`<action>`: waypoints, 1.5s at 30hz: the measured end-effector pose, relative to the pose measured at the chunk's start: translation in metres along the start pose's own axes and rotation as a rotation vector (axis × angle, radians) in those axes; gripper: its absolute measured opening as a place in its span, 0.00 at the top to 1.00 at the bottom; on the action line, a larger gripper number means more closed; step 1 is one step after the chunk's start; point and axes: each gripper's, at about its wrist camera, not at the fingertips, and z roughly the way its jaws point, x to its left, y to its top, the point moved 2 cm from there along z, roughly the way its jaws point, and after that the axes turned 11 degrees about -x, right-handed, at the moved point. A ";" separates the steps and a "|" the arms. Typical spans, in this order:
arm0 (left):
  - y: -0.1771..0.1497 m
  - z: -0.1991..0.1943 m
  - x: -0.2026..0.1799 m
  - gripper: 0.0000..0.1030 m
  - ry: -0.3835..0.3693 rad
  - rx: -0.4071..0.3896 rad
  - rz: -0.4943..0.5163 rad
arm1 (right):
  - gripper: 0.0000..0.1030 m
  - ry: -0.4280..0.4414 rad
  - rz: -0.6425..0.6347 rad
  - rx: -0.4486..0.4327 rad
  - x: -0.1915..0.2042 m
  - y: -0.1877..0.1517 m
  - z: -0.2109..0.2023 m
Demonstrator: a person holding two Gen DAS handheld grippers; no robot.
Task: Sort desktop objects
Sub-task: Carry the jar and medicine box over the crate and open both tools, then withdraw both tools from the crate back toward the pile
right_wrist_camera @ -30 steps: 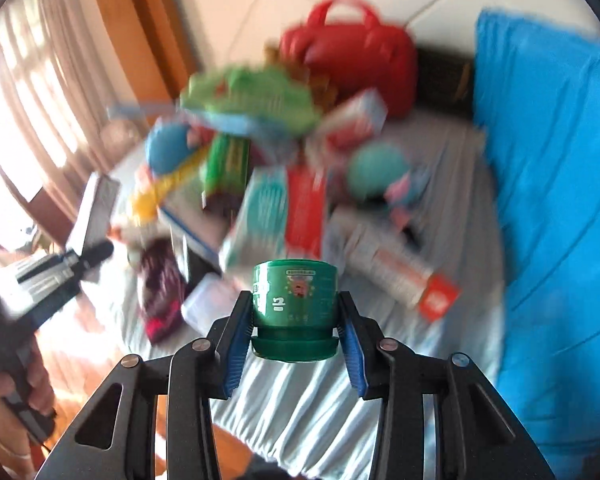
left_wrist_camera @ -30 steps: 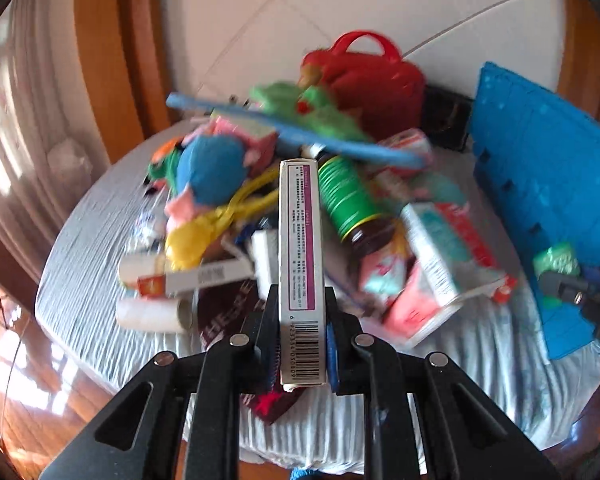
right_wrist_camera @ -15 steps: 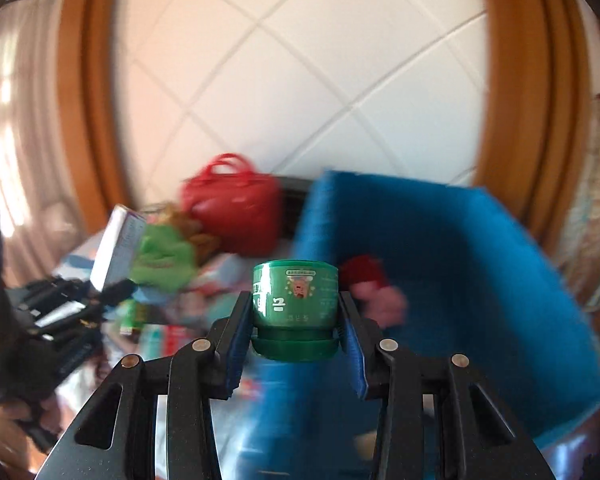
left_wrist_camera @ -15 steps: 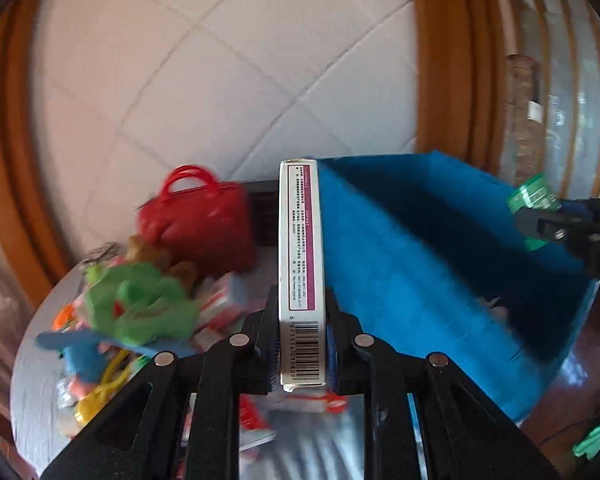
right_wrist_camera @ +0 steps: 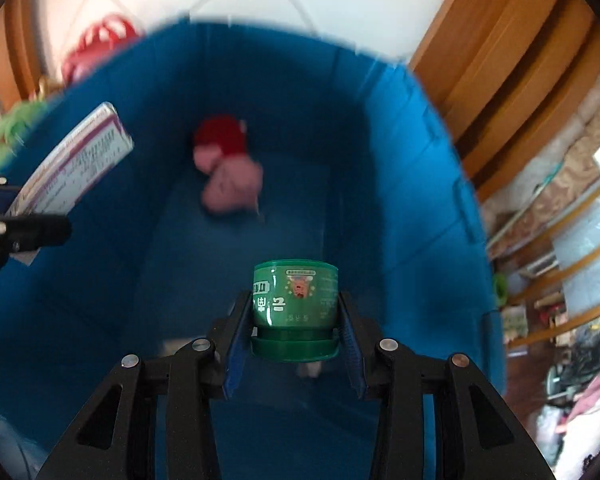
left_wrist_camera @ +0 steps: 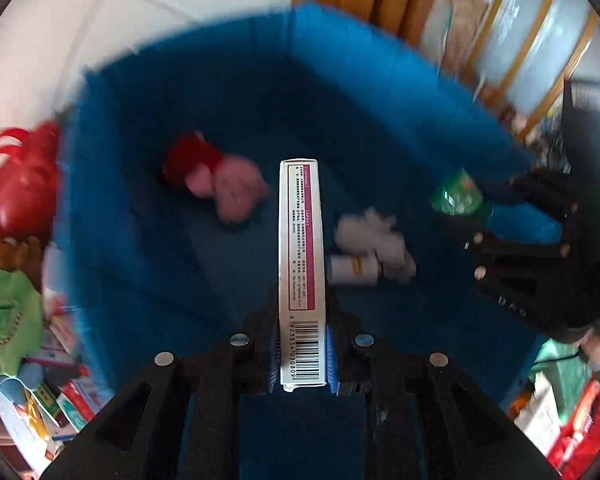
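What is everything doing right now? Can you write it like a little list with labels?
left gripper: shut on a thin white box with a barcode, over the bin
right gripper: shut on a green jar, lid end toward the camera
blue bin: under both grippers, open top
inside bin: pink and red plush toy, white plush toy, small white bottle
beside bin: red handbag, green plush toy

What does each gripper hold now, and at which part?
Left gripper pinches the white box at its barcode end. Right gripper clamps the green jar by its sides.
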 end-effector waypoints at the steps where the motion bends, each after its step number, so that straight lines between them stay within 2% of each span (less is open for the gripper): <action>1: -0.002 0.010 -0.006 0.83 0.005 0.035 0.017 | 0.61 0.012 -0.017 0.036 -0.003 -0.006 0.010; 5: -0.009 0.031 -0.021 0.83 0.020 0.105 0.068 | 0.61 0.014 -0.092 0.120 -0.007 -0.018 0.030; 9: -0.012 0.033 -0.021 0.83 0.011 0.109 0.071 | 0.61 0.013 -0.137 0.149 -0.004 -0.032 0.039; 17: -0.015 0.039 -0.023 0.83 0.041 0.133 0.076 | 0.59 0.004 -0.124 0.130 -0.008 -0.028 0.042; 19: -0.015 0.038 -0.023 0.82 0.046 0.134 0.071 | 0.50 -0.018 -0.129 0.117 -0.008 -0.026 0.040; 21: -0.014 0.039 -0.023 0.68 0.052 0.126 0.072 | 0.38 -0.034 -0.126 0.100 -0.009 -0.025 0.036; 22: -0.014 0.037 -0.023 0.56 0.054 0.116 0.073 | 0.30 -0.038 -0.125 0.094 -0.009 -0.024 0.036; 23: -0.014 0.035 -0.024 0.47 0.059 0.105 0.074 | 0.27 -0.044 -0.124 0.085 -0.010 -0.023 0.034; 27: -0.013 0.025 -0.023 0.43 0.074 0.067 0.074 | 0.15 -0.053 -0.122 0.061 -0.010 -0.021 0.028; 30: -0.011 0.011 -0.019 0.43 0.086 0.024 0.060 | 0.02 -0.035 -0.096 0.034 -0.014 -0.019 0.021; 31: -0.011 0.002 -0.016 0.42 0.092 -0.004 0.052 | 0.00 -0.024 -0.086 0.015 -0.015 -0.019 0.017; 34: -0.012 -0.019 -0.010 0.33 0.108 -0.084 0.033 | 0.00 0.003 -0.048 -0.049 -0.016 -0.016 -0.002; 35: -0.012 -0.027 -0.008 0.32 0.115 -0.110 0.026 | 0.00 0.056 -0.057 -0.080 -0.016 -0.015 -0.010; 39: -0.019 -0.066 0.010 0.32 0.144 -0.240 -0.016 | 0.00 0.099 0.006 -0.168 -0.009 -0.007 -0.040; 43: -0.035 -0.110 0.039 0.31 0.169 -0.396 -0.048 | 0.00 0.127 0.042 -0.243 0.012 0.004 -0.066; 45: -0.046 -0.125 0.056 0.31 0.204 -0.443 -0.067 | 0.00 0.150 0.066 -0.279 0.026 0.008 -0.080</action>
